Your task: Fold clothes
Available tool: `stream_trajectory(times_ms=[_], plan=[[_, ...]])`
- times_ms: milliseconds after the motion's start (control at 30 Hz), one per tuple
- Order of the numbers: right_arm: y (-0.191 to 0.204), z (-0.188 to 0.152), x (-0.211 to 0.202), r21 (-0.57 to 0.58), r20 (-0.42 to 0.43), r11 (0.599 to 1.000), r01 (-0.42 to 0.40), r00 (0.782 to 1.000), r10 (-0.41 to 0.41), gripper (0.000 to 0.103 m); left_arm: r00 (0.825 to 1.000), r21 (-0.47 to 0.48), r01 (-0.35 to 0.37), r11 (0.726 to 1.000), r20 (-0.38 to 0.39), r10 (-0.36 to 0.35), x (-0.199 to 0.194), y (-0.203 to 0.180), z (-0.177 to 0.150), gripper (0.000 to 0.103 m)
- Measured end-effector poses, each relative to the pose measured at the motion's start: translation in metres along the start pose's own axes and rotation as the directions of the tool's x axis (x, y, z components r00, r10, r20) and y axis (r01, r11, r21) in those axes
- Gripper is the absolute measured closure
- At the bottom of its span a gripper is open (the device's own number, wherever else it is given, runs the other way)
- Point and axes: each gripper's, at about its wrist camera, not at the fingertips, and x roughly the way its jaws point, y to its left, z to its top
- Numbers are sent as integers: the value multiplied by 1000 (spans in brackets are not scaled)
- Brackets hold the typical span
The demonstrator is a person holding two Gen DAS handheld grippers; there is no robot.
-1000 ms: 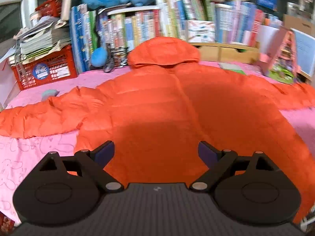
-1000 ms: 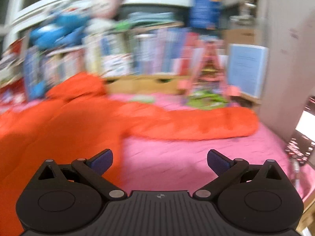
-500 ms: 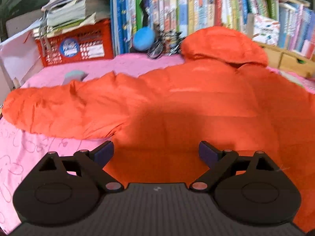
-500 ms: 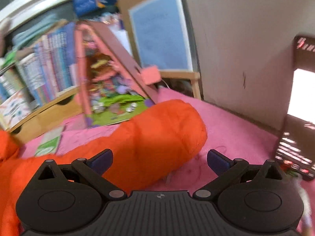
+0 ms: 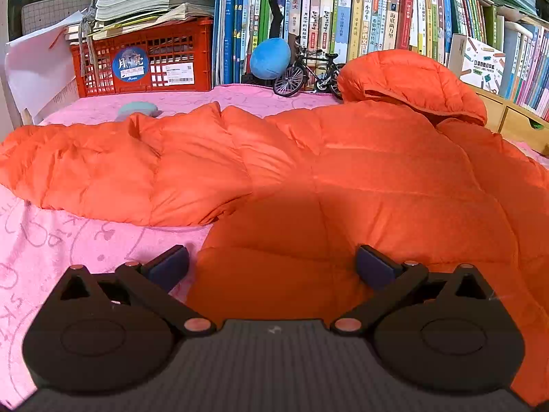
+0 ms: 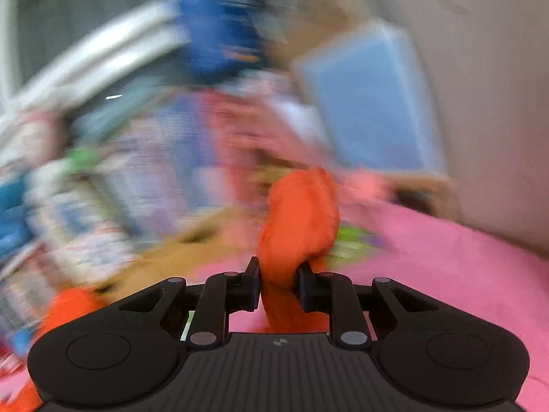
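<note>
An orange puffer jacket (image 5: pixel 360 171) lies spread on a pink bed sheet (image 5: pixel 68 247), hood (image 5: pixel 408 79) toward the bookshelf, one sleeve (image 5: pixel 113 171) stretched out to the left. My left gripper (image 5: pixel 272 269) hovers open over the jacket's lower body, close to where that sleeve joins. In the right wrist view my right gripper (image 6: pixel 277 286) is shut on the end of the other orange sleeve (image 6: pixel 298 219), which bulges up between the pads and is lifted off the sheet (image 6: pixel 446 274). That view is badly blurred.
A red crate (image 5: pixel 144 58) with stacked papers, a row of books (image 5: pixel 343 24), a blue ball (image 5: pixel 270 57) and a small model bicycle (image 5: pixel 305 73) line the back. A wall (image 6: pixel 480 86) and a blue board (image 6: pixel 370 103) stand at the right.
My right gripper shut on the right sleeve's end and lifted it, swinging quickly. My left gripper moved left and closer, still open, now near the left sleeve's base.
</note>
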Motion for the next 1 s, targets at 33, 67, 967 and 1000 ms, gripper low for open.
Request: stream_trajectory(times_ms=[33,67,967,1000], plan=[[24,1,-2,-33,-5,997,-64,998,64,81,1000,-3,3,1000,1,-3,0,0,0,0],[48,-2,-1,-71,-24,990,-123,992,122,82,1000,-7,6,1000,3,-6,0,1,0,0],[258,-149,84,-479,-425,808,-343,896,128,79,999,-56,50,997,23,-49,-1,10,1,0],[260,-142,86,-410,-441,833,-371,880,175,80,998,-58,51,997,23,-50,-1,10,1,0]])
